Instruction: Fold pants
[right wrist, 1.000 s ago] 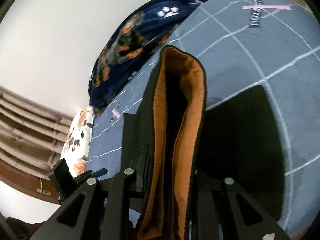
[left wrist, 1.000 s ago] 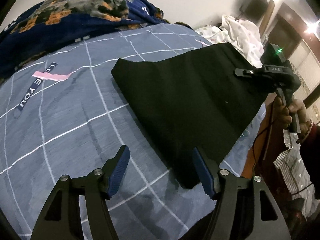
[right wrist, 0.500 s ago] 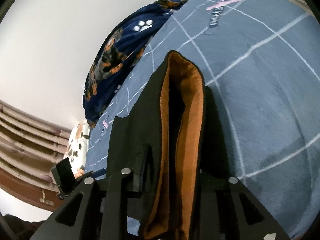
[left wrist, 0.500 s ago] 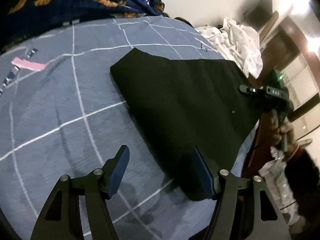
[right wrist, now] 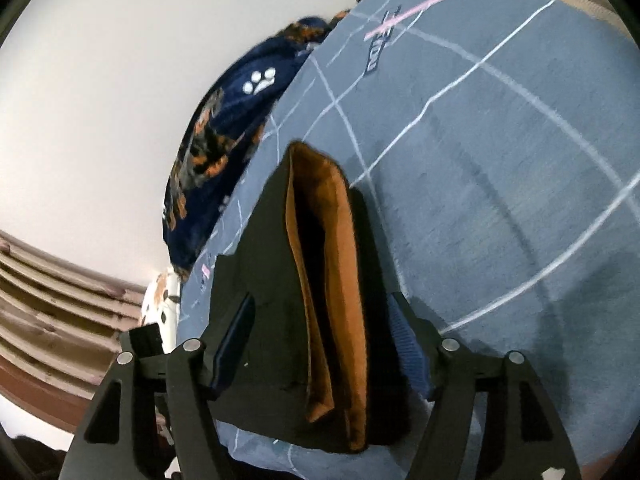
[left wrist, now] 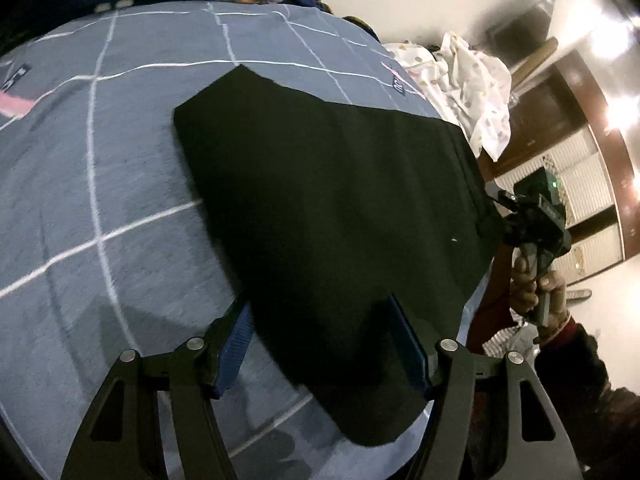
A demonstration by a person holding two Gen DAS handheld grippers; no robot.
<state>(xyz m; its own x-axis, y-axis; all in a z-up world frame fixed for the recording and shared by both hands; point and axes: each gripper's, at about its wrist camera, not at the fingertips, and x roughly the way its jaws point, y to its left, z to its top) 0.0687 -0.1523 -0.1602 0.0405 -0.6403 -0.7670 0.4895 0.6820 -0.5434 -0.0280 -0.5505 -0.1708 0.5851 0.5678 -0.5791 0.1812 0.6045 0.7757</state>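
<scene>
Both grippers straddle the black pants [left wrist: 328, 216] on the bed [left wrist: 100, 184], left gripper [left wrist: 320, 348] and right gripper [right wrist: 320, 344] wide open, gripping nothing; next, each likely pinches an edge to fold.

Pants [left wrist: 332, 216] lie on the bedspread [left wrist: 120, 168], blanket [right wrist: 224, 136] behind.

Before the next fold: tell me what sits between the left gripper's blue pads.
In the left wrist view, the near end of the folded black pants lies between the open left gripper's pads.
</scene>
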